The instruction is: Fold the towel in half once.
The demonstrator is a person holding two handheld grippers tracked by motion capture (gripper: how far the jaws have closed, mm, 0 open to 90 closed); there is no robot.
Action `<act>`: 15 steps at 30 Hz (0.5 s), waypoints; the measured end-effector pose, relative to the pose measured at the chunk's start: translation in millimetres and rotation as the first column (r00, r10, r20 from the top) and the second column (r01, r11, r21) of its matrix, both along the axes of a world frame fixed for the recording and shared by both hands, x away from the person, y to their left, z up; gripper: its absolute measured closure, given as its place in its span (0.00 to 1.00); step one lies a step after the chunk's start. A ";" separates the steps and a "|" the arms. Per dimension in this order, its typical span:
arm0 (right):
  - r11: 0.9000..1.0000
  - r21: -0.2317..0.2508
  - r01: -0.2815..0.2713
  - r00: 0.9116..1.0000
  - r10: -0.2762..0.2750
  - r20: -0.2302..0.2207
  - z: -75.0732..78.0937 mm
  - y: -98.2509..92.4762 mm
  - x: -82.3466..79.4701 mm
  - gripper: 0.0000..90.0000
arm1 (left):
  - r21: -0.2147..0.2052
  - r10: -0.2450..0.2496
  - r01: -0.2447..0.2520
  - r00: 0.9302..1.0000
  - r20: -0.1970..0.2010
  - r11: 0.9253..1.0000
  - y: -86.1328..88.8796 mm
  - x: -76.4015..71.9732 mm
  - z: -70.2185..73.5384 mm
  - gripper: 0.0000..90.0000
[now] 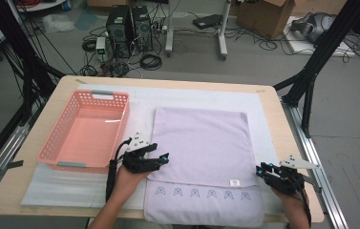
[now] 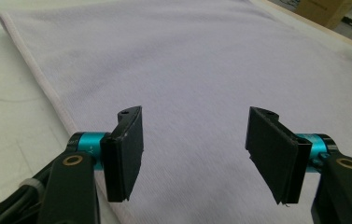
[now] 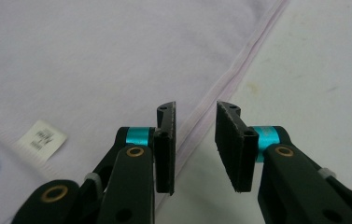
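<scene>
A lavender towel (image 1: 201, 143) lies flat on the table, with a white label (image 1: 235, 182) and a row of blue stitched motifs near its front edge. My left gripper (image 1: 164, 159) hovers at the towel's left edge. In the left gripper view this gripper (image 2: 194, 154) is wide open over the cloth (image 2: 187, 60), with nothing between the pads. My right gripper (image 1: 259, 170) is at the towel's right edge. In the right gripper view its jaws (image 3: 195, 144) stand a narrow gap apart above the hem (image 3: 229, 79), gripping nothing, with the label (image 3: 42, 139) to their left.
A pink plastic basket (image 1: 56, 131) stands empty left of the towel, close to my left gripper. A white mat (image 1: 72, 188) covers the wooden table (image 1: 5, 191). Black frame posts flank the table, and computers, cables and boxes lie on the floor beyond.
</scene>
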State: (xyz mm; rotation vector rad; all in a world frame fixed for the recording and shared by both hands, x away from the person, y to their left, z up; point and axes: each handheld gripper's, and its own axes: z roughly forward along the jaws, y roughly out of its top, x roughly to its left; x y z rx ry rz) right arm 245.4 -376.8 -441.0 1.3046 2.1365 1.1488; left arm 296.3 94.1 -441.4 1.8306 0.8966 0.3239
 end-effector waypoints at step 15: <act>1.000 0.013 0.020 1.000 -0.020 -0.004 -3.0 15.0 -49.0 0.71 | 0.057 0.065 -0.062 0.996 -0.055 0.996 29.0 -49.6 -5.0 0.53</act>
